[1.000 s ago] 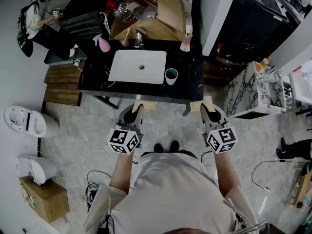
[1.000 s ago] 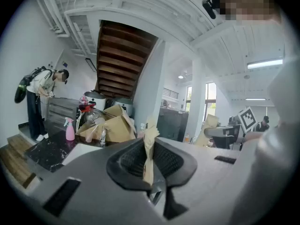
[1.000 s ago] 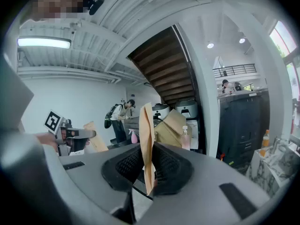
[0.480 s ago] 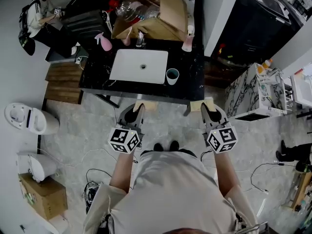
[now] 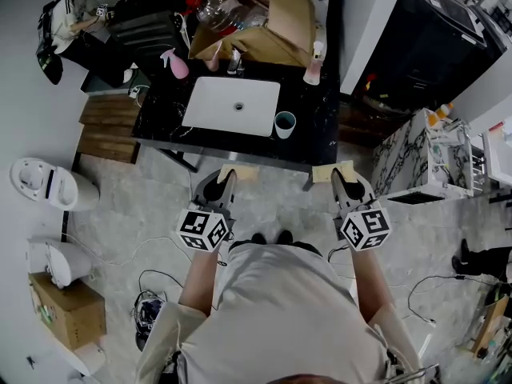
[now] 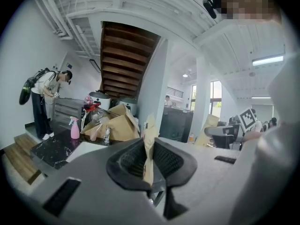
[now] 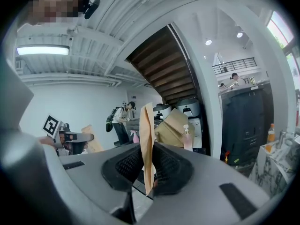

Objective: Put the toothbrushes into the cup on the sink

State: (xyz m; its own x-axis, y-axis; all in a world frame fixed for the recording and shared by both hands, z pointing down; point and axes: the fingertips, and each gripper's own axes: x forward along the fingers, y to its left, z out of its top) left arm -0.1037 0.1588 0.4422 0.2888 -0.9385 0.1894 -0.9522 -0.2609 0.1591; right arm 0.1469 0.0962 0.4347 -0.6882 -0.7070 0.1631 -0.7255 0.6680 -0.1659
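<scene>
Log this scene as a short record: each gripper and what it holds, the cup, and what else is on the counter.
left gripper: shut on a tan flat packet, held short of the counter
right gripper: shut on a second tan flat packet, also short of the counter
cup: upright on the black counter, just right of the white basin; nothing sticks out of it
far side of counter: pink spray bottle, cardboard box
task state: neither packet has reached the cup yet

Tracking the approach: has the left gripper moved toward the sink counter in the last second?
No: the left gripper keeps the same gap to the counter front edge.
</scene>
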